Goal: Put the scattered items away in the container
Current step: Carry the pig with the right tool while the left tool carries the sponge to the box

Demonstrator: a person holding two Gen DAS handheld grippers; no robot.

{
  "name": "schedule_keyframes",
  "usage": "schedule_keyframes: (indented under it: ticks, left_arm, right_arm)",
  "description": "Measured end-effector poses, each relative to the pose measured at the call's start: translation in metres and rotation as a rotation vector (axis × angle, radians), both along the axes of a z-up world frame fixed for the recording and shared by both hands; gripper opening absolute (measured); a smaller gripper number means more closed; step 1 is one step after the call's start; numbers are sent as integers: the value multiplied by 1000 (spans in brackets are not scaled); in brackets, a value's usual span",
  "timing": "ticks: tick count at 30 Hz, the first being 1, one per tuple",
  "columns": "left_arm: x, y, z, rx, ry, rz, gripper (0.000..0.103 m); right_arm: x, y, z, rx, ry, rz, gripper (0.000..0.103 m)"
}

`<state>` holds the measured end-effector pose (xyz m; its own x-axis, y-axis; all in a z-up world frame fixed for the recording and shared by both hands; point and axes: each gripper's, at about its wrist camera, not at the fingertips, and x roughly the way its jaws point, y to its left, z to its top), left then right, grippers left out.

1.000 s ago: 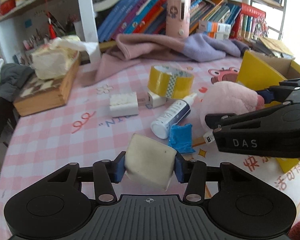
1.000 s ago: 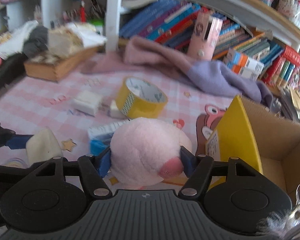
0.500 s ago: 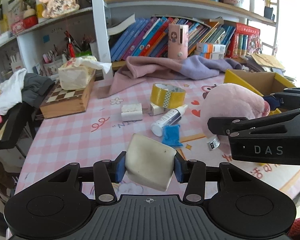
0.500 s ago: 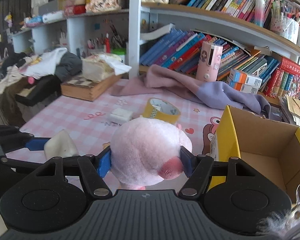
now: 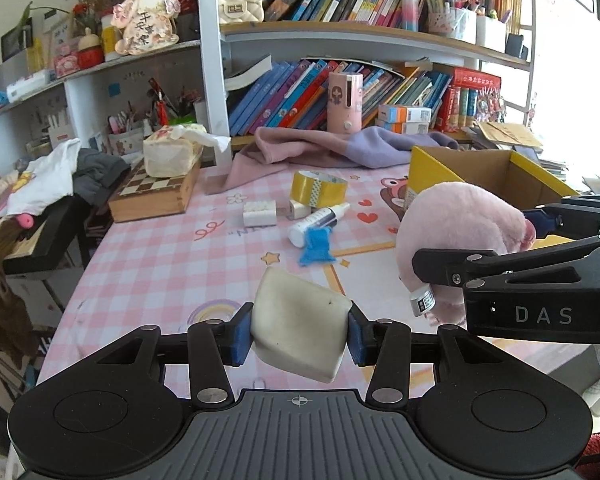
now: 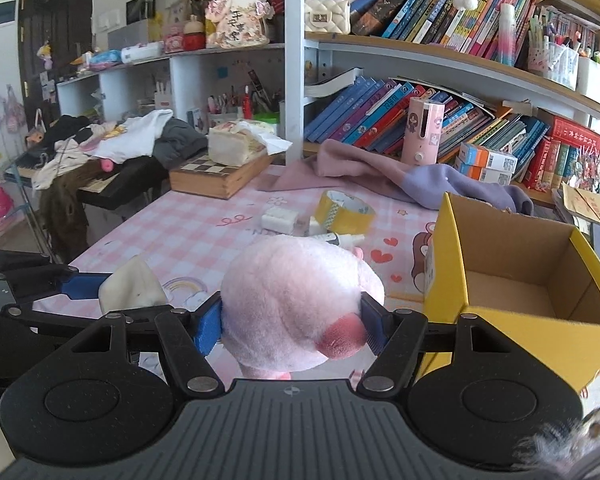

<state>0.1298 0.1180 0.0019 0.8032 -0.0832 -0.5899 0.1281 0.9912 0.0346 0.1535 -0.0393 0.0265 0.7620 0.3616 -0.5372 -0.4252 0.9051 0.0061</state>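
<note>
My left gripper is shut on a cream sponge block, held above the table's near edge. My right gripper is shut on a pink plush toy, which also shows at the right of the left wrist view as the pink plush toy. The yellow cardboard box stands open and empty just right of the plush. On the pink checked tablecloth lie a yellow tape roll, a white block, a white spray bottle and a blue scrap.
A pink and purple cloth lies at the back below the bookshelf. A wooden chessboard box with a tissue pack on it sits at the back left. Clothes are piled on a dark stand left of the table.
Both grippers have pulled back and risen with their loads, so the table items look farther off and the upper shelves have come into view. The box's inside now shows.
</note>
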Motion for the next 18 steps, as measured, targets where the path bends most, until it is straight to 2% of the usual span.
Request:
schedule_keyframes:
  ticks: [6, 18]
  left_arm:
    - [-33, -5, 1, -2, -11, -4, 44]
    - [-85, -5, 5, -3, -7, 9, 44]
  right_arm:
    - [-34, -9, 0, 8, -4, -16, 66]
    - [-75, -26, 3, 38, 53, -69, 66]
